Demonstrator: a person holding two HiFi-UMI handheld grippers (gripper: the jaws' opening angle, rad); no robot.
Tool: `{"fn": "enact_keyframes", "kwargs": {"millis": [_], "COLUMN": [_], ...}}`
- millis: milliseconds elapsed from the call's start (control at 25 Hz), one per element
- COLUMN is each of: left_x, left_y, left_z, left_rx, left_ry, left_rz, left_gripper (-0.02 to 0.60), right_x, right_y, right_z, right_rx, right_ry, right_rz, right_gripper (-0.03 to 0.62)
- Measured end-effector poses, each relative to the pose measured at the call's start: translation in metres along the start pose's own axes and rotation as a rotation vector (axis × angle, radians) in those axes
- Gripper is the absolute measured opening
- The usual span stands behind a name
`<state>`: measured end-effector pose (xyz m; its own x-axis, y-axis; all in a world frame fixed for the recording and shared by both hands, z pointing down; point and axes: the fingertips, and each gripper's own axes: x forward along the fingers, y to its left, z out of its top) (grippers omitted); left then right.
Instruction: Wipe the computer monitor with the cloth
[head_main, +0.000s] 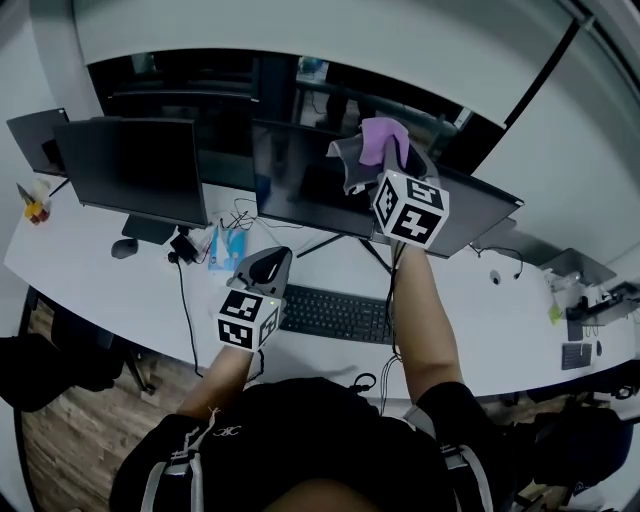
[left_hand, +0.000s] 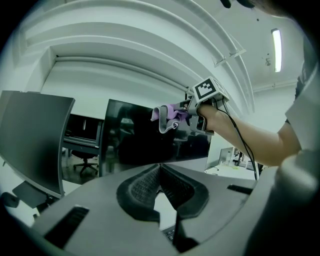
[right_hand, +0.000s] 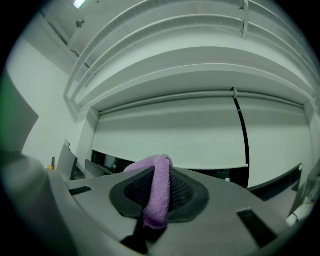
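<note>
Plainly, the main risk is the cloth (right_hand: 159, 187) slipping. Only a narrow fold is pinched in the right claw (right_hand: 156, 202), so a firm drag across the monitor (head_main: 310, 180) could pull it free. That would leave the hard jaw tips rubbing the screen. Pressing too hard might also rock the monitor on its stand toward the back edge of the counter (head_main: 470, 300).

The right claw is clamped tight on the purple cloth and is raised at the monitor's top edge. From the head view it is hard to tell whether the cloth actually touches the glass. The left claw (left_hand: 161, 197) has its jaws together on nothing. It hovers above the counter's front part, just beside the keyboard (head_main: 335, 313).
</note>
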<state>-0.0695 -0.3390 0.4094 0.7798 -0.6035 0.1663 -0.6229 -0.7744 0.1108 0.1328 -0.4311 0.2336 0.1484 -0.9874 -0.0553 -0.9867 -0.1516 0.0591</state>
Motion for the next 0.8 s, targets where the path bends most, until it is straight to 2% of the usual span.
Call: {"fn": "enact_keyframes", "kwargs": {"millis": [440, 800], "left_x": [0.052, 0.092], "left_y": [-0.065, -0.119], "left_z": [0.004, 0.002], "left_rx": [0.026, 0.050], "left_ry": [0.013, 0.039], "left_rz": [-0.093, -0.165], "left_gripper": [0.012, 0.012], "right_x": [-0.029, -0.054], "right_y": [-0.109, -0.197], "right_z": [-0.007, -0.015], "right_rx": [-0.057, -0.008], "right_ry": [0.027, 0.038], "right_rz": [-0.124, -0.192], "right_gripper": [0.077, 0.078]}}
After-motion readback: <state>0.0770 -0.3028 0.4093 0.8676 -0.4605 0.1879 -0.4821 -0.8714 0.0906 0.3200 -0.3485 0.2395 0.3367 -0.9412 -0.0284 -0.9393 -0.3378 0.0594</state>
